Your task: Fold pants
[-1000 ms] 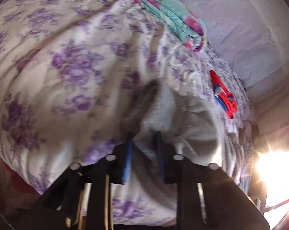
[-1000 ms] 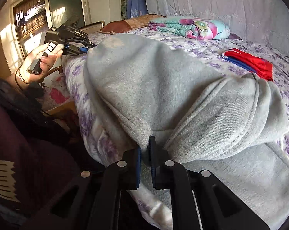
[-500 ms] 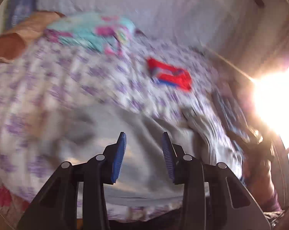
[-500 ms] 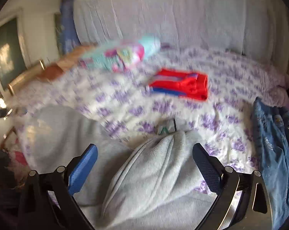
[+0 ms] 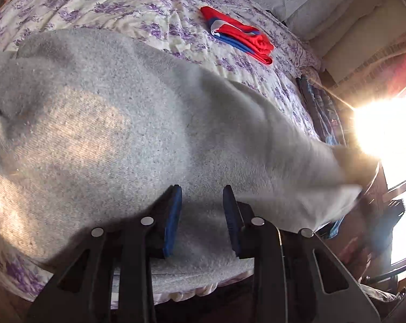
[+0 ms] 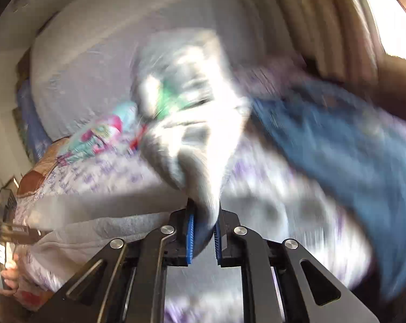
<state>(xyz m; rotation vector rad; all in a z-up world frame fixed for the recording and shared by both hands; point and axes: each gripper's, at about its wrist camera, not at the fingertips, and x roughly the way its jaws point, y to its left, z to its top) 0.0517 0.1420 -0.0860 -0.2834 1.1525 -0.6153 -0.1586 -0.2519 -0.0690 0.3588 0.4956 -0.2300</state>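
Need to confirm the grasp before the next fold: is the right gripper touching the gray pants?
Touching. In the right wrist view, the right gripper has its jaws closed on a bunched fold of the gray pants, with fabric pinched between the blue pads despite motion blur.

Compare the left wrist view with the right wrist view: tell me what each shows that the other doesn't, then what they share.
Only the left wrist view shows the left tool open over the spread grey sweatpants, the folded red and blue garment clearly, and sun glare on the right.

Only the right wrist view, heavily blurred, shows the right tool shut on a lifted bunch of the sweatpants, and a brown pillow.

Both show the purple floral bedsheet, the teal floral blanket and blue jeans.
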